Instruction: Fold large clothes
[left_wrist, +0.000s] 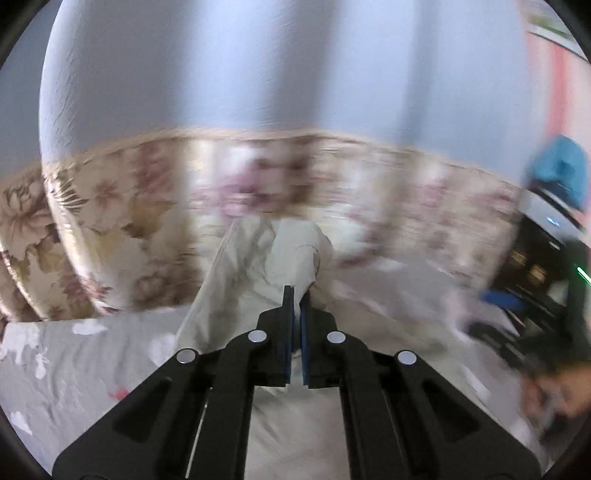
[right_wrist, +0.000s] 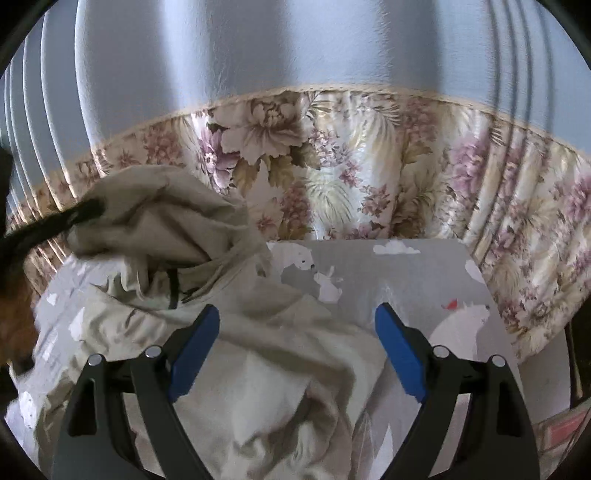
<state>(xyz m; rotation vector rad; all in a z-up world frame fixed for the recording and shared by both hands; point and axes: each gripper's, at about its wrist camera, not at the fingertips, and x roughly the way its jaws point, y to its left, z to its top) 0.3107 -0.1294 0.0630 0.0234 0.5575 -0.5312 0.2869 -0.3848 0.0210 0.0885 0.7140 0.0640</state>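
Left wrist: left claw (left_wrist: 296, 295) clamps lifted garment (left_wrist: 280, 254).

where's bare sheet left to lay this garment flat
Free: the grey sheet between the garment and the floral curtain, toward the far right corner. Crowded: the left and near side, covered by bunched garment.

Right claw (right_wrist: 297, 325) agape over crumpled beige garment (right_wrist: 266, 369) on grey animal-print sheet (right_wrist: 406, 277)
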